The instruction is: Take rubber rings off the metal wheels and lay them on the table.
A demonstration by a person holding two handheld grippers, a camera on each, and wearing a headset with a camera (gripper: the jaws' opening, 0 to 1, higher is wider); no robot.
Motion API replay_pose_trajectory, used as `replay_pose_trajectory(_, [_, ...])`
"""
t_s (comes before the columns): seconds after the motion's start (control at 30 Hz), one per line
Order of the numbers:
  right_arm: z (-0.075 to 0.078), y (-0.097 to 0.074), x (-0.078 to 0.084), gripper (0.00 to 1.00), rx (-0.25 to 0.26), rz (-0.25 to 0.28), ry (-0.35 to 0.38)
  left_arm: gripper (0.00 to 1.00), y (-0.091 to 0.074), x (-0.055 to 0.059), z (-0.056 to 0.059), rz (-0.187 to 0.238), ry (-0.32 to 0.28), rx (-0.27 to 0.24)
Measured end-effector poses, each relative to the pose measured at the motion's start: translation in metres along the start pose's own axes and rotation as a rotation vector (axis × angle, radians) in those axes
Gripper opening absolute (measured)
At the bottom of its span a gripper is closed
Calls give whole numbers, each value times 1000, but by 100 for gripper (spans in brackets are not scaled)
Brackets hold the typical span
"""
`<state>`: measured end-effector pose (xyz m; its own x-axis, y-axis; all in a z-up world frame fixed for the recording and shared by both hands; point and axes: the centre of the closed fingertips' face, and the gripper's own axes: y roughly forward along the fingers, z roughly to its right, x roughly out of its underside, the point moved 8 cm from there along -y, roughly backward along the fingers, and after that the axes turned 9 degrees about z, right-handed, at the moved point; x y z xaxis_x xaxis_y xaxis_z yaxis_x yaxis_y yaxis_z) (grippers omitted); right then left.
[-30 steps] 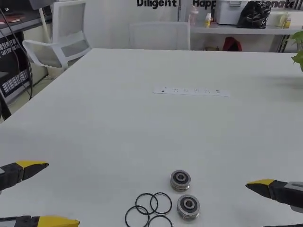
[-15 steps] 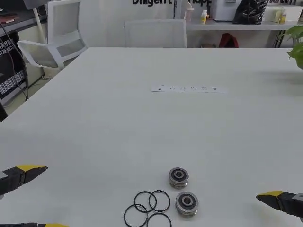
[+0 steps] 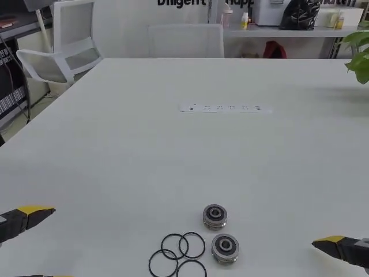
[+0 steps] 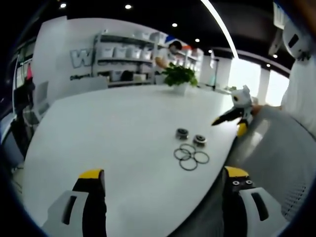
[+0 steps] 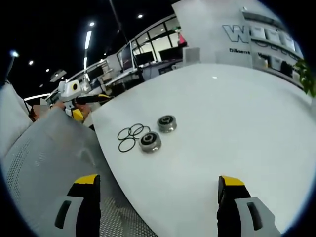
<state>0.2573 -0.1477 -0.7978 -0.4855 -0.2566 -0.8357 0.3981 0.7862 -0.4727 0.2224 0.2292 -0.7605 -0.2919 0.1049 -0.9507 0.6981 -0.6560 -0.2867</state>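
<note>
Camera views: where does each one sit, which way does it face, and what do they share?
Left gripper view: rides the left gripper, looking along its parted jaws across the table to the metal wheels and rubber rings, the right gripper beyond.
Right gripper view: rides the right gripper, jaws parted, facing back over the same parts toward the left gripper.
Head view: headset, looking forward and down; yellow jaw tips at both lower corners.
Shared: wheels and rings.
</note>
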Motion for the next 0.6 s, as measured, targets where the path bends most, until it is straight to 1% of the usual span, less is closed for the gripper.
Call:
replay_pose_trajectory(0.13, [-1, 0, -2, 99, 0, 11, -5, 100, -2, 0, 1, -2, 2, -4])
replay_pose_trajectory(0.47, [-2, -2, -2, 99, 5, 15, -7, 100, -6, 0, 1, -6, 8, -9])
replay_pose_trajectory(0.6, [-2, -3, -2, 99, 7, 12, -6, 99, -6, -1, 2, -20, 20, -10])
